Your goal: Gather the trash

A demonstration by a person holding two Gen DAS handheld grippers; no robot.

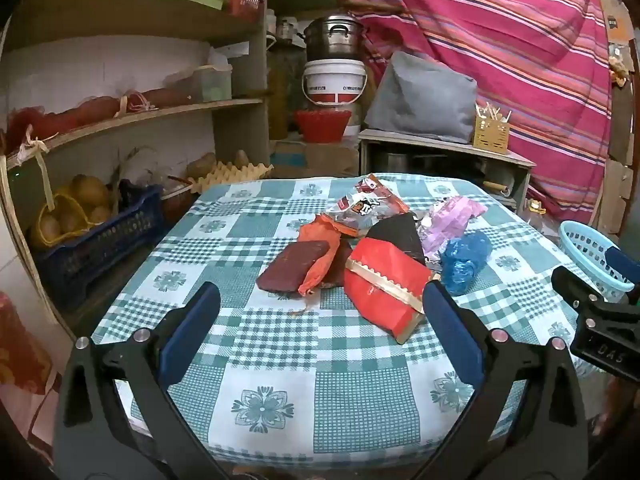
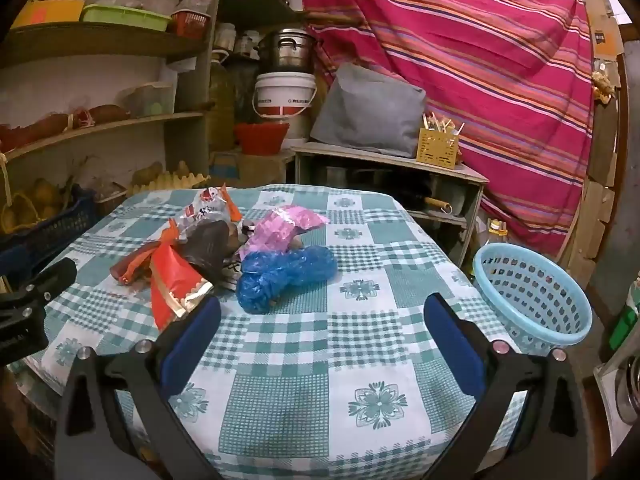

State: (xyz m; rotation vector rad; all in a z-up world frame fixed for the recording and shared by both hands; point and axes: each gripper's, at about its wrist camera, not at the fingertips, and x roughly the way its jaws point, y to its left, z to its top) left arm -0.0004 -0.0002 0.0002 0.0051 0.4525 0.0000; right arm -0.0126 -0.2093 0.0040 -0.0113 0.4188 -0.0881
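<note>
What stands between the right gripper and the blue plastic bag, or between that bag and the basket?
Nothing visible. The open right gripper faces bare checked tablecloth up to the blue plastic bag. From the bag to the light blue basket at the table's right edge, only cloth shows.

Table point(image 1: 280, 360) in foreground, cloth point(image 2: 320, 360) spread over it. Trash pile on cloth, toward far half. Within pile: foil packet point(image 1: 384, 296) nearest, flat pouch point(image 1: 294, 266) to its left, crumpled bag point(image 2: 280, 276) to its right, thin wrapper point(image 2: 286, 226) just behind that bag, snack wrapper point(image 1: 364, 204) farthest back. Basket point(image 2: 532, 296) off table's right edge. Shelves point(image 1: 132, 120) left of table; crate point(image 1: 104, 240) on lowest shelf. Low cabinet point(image 1: 440, 156) behind table, cushion point(image 1: 420, 98) on top. Bucket point(image 1: 334, 82) behind, pot point(image 1: 334, 38) stacked on it.
</note>
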